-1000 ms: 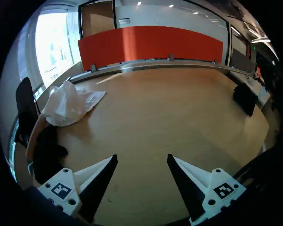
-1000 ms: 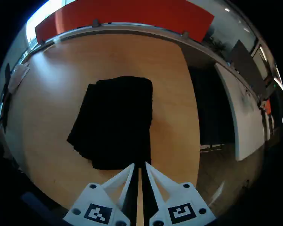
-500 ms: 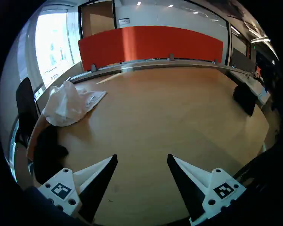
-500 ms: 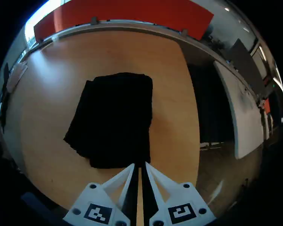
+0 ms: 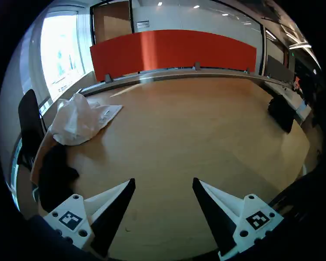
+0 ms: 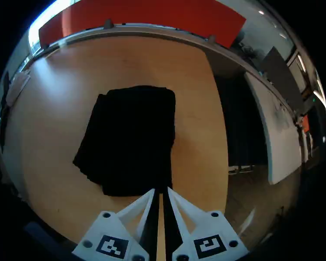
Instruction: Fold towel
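Since hardly anything has shifted in the last second, I'd say the folding is pretty much done. The big wooden desk (image 6: 197, 78) carries the black towel (image 6: 130, 139), lying flat as a neat layered rectangle around the middle. It's in the same spot as before, apart from a tiny drift in the right gripper view. The left gripper view has a crumpled white cloth (image 5: 76, 122) off to one side, untouched. Left tongs (image 5: 163, 180) hang wide open over bare wood, holding nothing, no change there. Right tongs (image 6: 161, 190) are pinched down to a thin slit right at the towel's near corner. Can't tell if they're nipping fabric or just touching it.
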Available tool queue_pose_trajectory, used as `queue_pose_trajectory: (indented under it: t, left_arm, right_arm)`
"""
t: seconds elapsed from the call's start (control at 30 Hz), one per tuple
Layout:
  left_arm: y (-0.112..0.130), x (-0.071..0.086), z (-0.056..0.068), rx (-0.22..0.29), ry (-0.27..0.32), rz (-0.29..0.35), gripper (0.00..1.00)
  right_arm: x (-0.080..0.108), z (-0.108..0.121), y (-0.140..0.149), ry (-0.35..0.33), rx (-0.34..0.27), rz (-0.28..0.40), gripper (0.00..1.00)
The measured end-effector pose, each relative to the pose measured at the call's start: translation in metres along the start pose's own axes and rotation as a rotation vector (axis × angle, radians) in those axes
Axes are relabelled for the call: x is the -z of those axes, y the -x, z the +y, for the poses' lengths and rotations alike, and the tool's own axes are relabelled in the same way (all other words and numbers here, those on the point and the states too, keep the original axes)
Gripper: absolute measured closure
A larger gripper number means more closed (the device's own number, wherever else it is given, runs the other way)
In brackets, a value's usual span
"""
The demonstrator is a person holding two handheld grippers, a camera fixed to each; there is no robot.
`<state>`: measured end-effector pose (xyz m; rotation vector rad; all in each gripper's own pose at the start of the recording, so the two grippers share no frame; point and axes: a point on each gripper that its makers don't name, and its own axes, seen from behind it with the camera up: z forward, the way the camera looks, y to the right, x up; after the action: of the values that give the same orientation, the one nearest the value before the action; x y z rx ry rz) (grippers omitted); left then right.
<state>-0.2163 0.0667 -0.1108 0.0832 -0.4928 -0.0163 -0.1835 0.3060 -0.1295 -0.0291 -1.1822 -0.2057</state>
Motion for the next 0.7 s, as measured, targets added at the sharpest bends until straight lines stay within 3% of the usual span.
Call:
queue_pose_trajectory:
  t: [0.27, 0.53, 0.7]
  left_arm:
    - [0.002, 0.001, -0.001, 0.005, 0.000, 0.001, 0.02]
    - [0.002, 0.002, 0.000, 0.010, 0.000, 0.005, 0.02]
    - [0.002, 0.003, 0.000, 0.011, 0.002, 0.008, 0.02]
  right_arm:
    - [0.002, -0.006, 0.006, 0.000, 0.010, -0.001, 0.82]
    - [0.003, -0.013, 0.002, 0.003, -0.011, 0.032, 0.13]
    - [0.004, -0.020, -0.003, -0.006, -0.041, 0.059, 0.11]
